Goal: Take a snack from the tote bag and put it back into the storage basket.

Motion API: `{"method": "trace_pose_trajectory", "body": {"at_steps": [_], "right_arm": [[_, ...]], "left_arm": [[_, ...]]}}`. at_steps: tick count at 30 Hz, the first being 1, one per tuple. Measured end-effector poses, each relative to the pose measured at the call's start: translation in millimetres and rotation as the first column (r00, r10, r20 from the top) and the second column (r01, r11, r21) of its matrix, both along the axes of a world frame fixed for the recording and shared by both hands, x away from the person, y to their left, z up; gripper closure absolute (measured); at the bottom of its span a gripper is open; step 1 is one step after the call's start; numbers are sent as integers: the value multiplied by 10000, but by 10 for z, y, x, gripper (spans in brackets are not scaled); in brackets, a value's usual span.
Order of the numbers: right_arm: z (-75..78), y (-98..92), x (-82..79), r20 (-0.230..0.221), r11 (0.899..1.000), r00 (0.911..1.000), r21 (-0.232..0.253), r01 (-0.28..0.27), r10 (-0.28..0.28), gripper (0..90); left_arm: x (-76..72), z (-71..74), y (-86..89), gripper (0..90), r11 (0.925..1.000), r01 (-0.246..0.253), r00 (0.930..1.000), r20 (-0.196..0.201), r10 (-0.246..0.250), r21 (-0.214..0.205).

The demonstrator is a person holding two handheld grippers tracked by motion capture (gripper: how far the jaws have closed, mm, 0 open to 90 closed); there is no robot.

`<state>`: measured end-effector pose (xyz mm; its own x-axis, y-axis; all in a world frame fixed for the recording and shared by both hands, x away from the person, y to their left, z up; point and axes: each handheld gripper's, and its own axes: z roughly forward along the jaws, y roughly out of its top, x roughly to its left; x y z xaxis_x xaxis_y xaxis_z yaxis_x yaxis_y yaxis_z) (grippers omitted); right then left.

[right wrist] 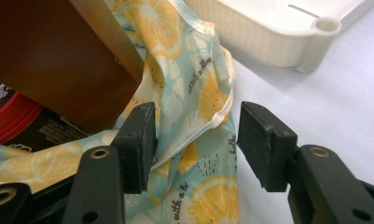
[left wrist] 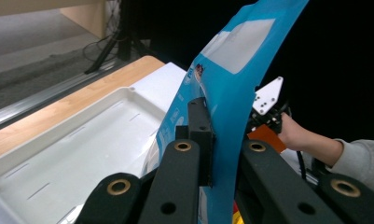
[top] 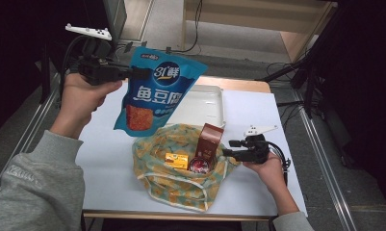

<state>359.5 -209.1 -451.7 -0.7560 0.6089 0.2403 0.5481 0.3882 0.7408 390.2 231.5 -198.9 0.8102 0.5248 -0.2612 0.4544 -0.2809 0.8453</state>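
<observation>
Above the left half of the white table (top: 109, 168), the left gripper (top: 141, 73) is raised clear of the surface, its jaws clamped together on the upper edge of a glossy blue plastic snack pouch with white lettering and a red food picture (top: 154, 91). The pouch hangs free in the air, tilted, its lower end above the table just beyond the bag. From the left gripper view the pouch (left wrist: 231, 93) stands edge-on between the two black jaws, which pinch it from both sides.

Centre of the table: a soft cloth bag in pale green with an orange-slice print (top: 181, 178) lies open. Inside it, a tall brown cardboard box (top: 210, 139) stands upright, a small yellow box (top: 176, 160) lies to its left, and a round red-lidded container (top: 199, 166) sits at the foot of the brown box.

Right gripper (top: 226, 148) is at the bag's right rim. In the right gripper view its jaws stand apart, with the piped edge of the bag (right wrist: 194, 107) between them; the left pad touches the cloth, the right pad is clear of it.

Behind the bag, a shallow white plastic tray (top: 205, 103) rests on the table, partly hidden by the pouch.
</observation>
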Motion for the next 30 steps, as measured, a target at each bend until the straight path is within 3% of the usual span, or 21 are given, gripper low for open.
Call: {"method": "trace_pose_trajectory", "body": {"at_steps": [8,14,18,24,30], "right_arm": [[4,14,16,-7,10000,10000,3,-51,51,477],[10,8,13,56,10000,10000,12,-46,45,477],[13,14,8,49,10000,10000,20,-73,73,478],[9,11,9,86,10000,9999,-27,-61,61,477],[12,1,-10,46,9999,9999,-62,-100,100,477]], "left_arm": [[181,-28,125,896,9981,-612,9981,-94,613,119],[390,-90,152,896,9932,-1074,9940,-159,1082,444],[531,-133,139,896,9916,-1144,9930,-208,1159,596],[721,-208,98,896,9902,-1326,9903,-353,1342,442],[880,-295,-4,896,9902,-1322,9907,-253,1334,441]]}}
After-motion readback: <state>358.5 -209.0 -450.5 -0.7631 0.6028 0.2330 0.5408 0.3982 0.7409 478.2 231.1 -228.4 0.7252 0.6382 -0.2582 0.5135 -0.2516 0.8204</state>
